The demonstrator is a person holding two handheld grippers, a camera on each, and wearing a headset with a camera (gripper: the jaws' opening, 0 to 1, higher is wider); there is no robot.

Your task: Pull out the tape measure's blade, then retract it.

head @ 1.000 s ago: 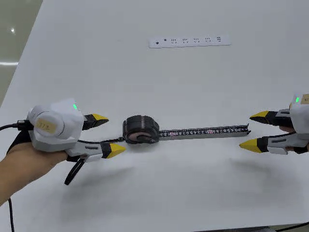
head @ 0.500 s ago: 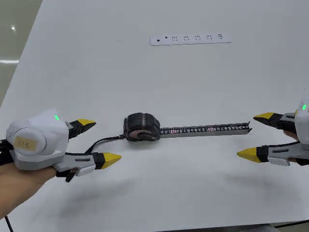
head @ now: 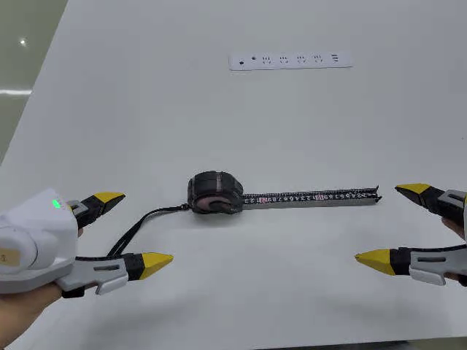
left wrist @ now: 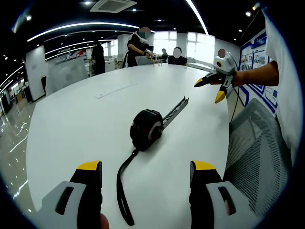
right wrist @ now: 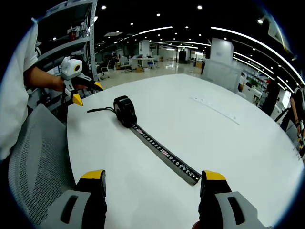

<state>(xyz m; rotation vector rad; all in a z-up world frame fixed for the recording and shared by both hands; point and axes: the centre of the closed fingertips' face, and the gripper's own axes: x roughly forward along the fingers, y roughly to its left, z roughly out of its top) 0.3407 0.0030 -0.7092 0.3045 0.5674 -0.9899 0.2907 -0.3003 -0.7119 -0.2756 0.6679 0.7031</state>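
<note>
Left gripper view: strap (left wrist: pixel 118 188) ahead of empty, spread jaws; right gripper view: blade tip (right wrist: pixel 192 178), likewise.

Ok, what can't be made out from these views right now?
- Blade markings: too small to read, every view.
- Blade-lock state: too small on the tape measure case, head view.
- Right gripper body: cut off by head view's right edge.
- Strap end: behind left gripper, head view.
</note>
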